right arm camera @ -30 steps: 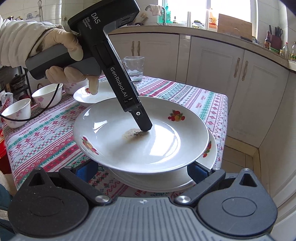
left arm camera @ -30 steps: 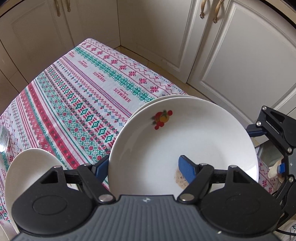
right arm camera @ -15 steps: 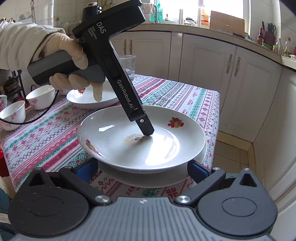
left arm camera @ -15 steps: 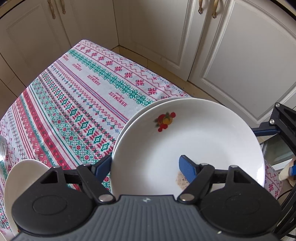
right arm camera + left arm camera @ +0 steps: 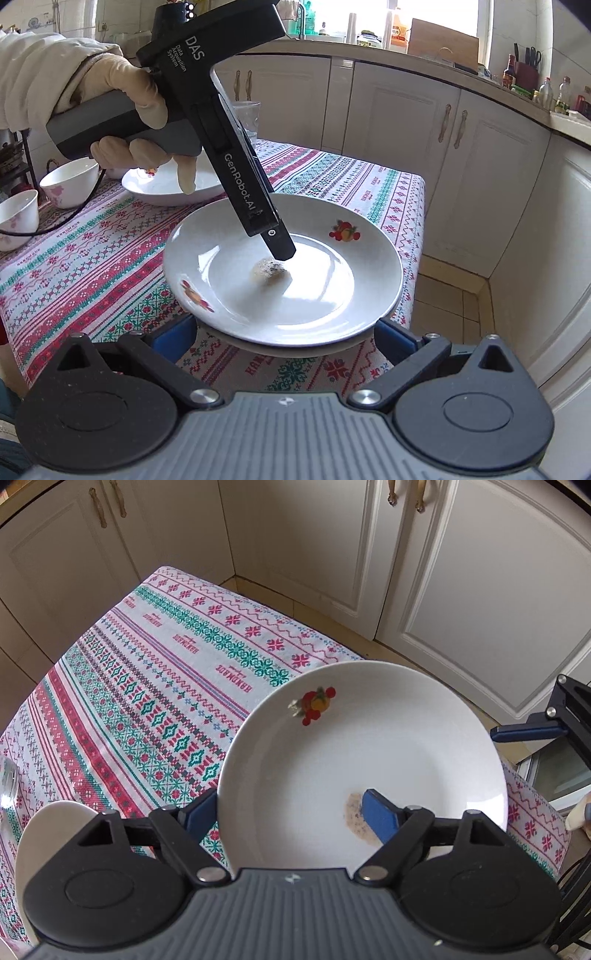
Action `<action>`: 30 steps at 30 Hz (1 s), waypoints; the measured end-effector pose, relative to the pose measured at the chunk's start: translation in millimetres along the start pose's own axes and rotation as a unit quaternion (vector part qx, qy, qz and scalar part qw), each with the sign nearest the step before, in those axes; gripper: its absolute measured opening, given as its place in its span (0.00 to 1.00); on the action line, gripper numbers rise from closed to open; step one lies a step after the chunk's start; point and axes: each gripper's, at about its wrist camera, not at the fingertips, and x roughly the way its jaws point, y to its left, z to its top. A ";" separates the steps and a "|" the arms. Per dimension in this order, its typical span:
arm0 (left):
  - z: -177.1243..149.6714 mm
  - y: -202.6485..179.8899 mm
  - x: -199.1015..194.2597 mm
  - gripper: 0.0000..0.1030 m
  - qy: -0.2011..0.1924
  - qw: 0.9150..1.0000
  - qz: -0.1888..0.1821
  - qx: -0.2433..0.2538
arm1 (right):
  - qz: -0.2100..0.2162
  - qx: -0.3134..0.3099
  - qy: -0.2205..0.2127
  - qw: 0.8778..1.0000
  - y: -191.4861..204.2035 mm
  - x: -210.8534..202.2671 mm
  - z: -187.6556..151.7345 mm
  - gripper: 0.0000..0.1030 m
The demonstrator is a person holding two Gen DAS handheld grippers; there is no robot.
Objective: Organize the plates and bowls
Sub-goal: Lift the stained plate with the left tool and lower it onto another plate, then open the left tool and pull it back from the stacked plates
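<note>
Your left gripper [image 5: 291, 816] pinches the rim of the white fruit-patterned ceramic plate [image 5: 369, 760], one finger inside beside a brownish smear. That plate sits nested on another white plate [image 5: 295, 347] at the corner of the patterned tablecloth [image 5: 147, 701]. Your right gripper [image 5: 284, 332] waits wide apart, just short of the stack's near edge. A third plate [image 5: 162, 192] and two white bowls [image 5: 70, 181] lie beyond, to the left.

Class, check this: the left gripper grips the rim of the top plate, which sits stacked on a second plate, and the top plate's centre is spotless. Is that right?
Not quite. The top plate carries a brownish smear at its centre, right beside the left gripper; the right wrist view shows it clearly. The rest holds: that gripper pinches the rim, and the second plate lies underneath.
</note>
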 end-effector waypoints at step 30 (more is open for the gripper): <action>-93.6 -37.4 -120.4 0.85 -0.138 0.985 0.068 -0.080 | -0.027 0.008 -0.069 0.997 58.0 -62.7 12.0 1.00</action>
